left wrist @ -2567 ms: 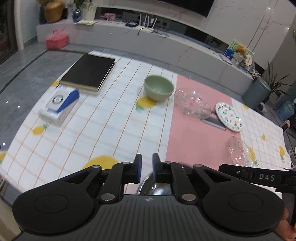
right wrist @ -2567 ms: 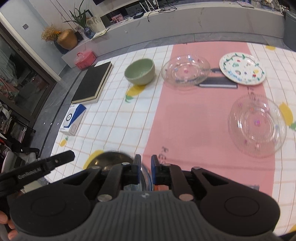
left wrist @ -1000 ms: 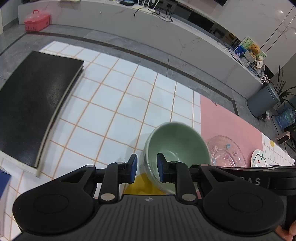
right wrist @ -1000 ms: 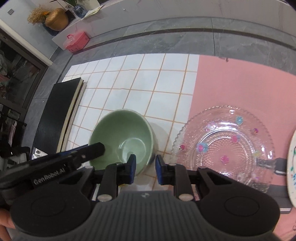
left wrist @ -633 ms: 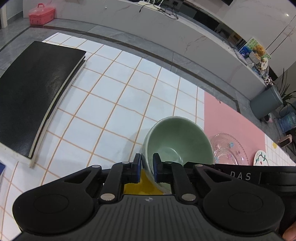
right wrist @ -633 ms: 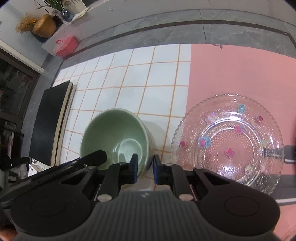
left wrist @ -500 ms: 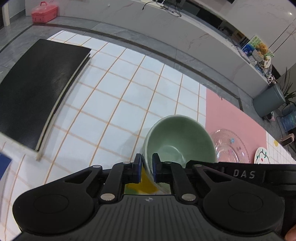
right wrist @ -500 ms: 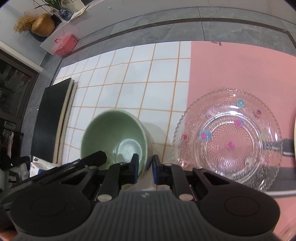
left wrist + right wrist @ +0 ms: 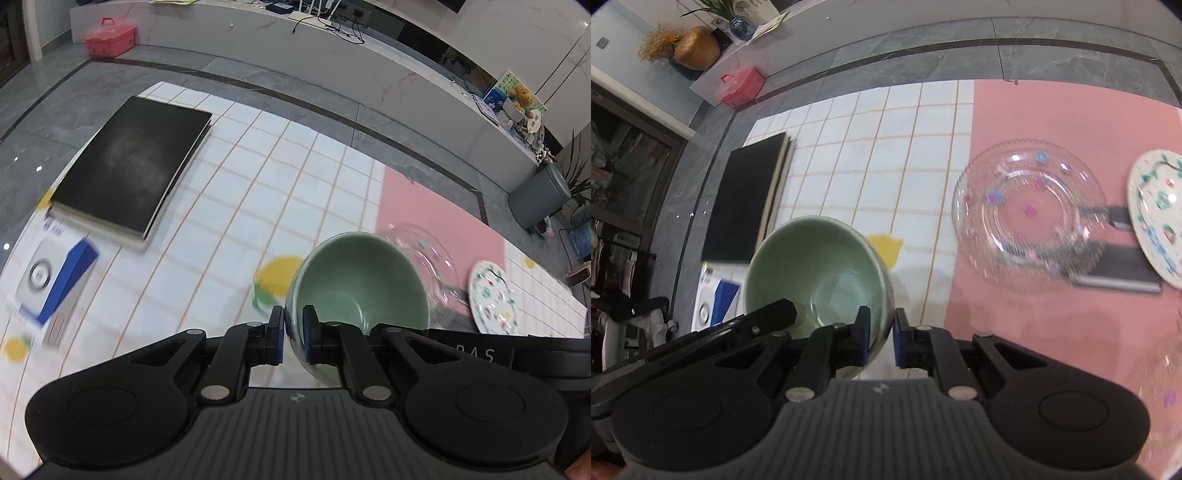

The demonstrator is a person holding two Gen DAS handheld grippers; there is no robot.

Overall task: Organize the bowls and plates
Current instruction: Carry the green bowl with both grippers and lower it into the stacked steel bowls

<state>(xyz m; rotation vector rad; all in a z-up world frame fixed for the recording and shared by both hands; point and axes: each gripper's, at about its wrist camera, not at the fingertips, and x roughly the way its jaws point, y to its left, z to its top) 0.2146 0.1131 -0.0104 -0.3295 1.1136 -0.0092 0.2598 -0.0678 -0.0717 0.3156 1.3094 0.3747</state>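
A pale green bowl point(image 9: 354, 280) hangs tilted above the checked tablecloth point(image 9: 229, 221), held by its rim from two sides. My left gripper point(image 9: 293, 325) is shut on the bowl's left rim, one pad inside and one outside. My right gripper point(image 9: 881, 325) pinches the right rim of the green bowl point(image 9: 820, 266), its jaws still closing on it. A clear glass plate point(image 9: 1030, 210) with coloured dots lies on the pink cloth to the right. A white patterned plate point(image 9: 1156, 221) lies beyond it.
A black book point(image 9: 129, 166) and a blue and white box point(image 9: 51, 280) lie on the table's left. A dark notebook point(image 9: 1119, 269) sits partly under the plates. Another glass dish point(image 9: 1160, 387) shows blurred at the near right. Grey floor lies past the far edge.
Both grippers closed on the green bowl's rim, then lifted it off the cloth and drew it back. More of the table shows now, and the yellow lemon print under the bowl is uncovered.
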